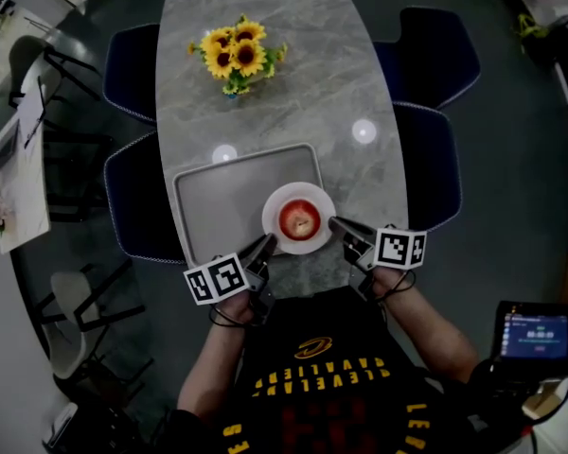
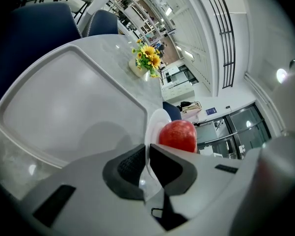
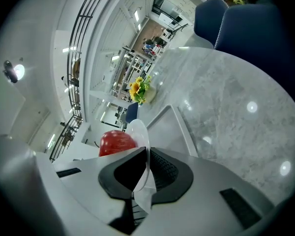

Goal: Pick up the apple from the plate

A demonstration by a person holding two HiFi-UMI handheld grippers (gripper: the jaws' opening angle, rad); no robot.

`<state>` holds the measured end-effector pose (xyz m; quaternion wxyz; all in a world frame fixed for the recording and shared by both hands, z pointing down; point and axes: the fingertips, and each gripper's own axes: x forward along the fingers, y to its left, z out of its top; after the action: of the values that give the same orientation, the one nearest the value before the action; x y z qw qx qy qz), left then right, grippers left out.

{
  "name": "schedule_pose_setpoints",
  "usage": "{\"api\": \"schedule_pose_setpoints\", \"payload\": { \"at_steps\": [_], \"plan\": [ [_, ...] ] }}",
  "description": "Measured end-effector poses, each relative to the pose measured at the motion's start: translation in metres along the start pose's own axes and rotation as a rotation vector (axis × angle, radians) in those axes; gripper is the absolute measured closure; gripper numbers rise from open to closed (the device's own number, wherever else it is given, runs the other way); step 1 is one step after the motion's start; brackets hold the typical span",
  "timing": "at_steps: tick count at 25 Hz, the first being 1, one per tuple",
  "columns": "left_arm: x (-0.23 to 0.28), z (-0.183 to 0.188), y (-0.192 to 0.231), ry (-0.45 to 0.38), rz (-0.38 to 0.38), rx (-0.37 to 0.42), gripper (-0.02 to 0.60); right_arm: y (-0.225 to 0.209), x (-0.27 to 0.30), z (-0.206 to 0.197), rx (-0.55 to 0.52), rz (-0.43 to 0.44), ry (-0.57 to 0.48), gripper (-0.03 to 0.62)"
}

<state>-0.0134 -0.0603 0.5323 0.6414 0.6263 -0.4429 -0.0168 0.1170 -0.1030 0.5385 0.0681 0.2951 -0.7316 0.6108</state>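
1. A long table (image 1: pixel 350 74) with a grey marble top stands on a dark floor. Blue chairs (image 1: pixel 435 55) are drawn up along both of its long sides.
2. Sunflowers (image 1: pixel 235 53) sit near the far end of the table. Ceiling lights show as bright spots on the stone.
3. The gripper views show a bright hall behind, with white walls, railings and glass doors.
4. A grey tray (image 1: pixel 218 192) lies at the near end of the table. A white plate (image 1: pixel 299 189) is over its near right corner.
5. The red apple (image 1: pixel 300 220) lies in the middle of the plate, and neither gripper touches it.
6. The left gripper (image 1: pixel 265 246) meets the plate's near left edge. In its own view, the jaws are pinched onto the thin rim of the plate (image 2: pixel 156 119), with the apple (image 2: pixel 178 135) just beyond.
7. The right gripper (image 1: pixel 339 225) meets the plate's right edge. In its own view, the jaws are likewise clamped on the rim of the plate (image 3: pixel 137 132), with the apple (image 3: pixel 115 141) just behind.
8. I cannot tell whether the plate rests on the tray or is raised off it.
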Motion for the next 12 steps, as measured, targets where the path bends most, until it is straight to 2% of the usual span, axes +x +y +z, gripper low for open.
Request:
{"api": "schedule_pose_setpoints", "payload": {
  "at_steps": [12],
  "plan": [
    [0.024, -0.012, -0.022, 0.03, -0.021, 0.037, 0.551, -0.017, -0.028, 0.013, 0.001, -0.004, -0.04, 0.56]
  ]
}}
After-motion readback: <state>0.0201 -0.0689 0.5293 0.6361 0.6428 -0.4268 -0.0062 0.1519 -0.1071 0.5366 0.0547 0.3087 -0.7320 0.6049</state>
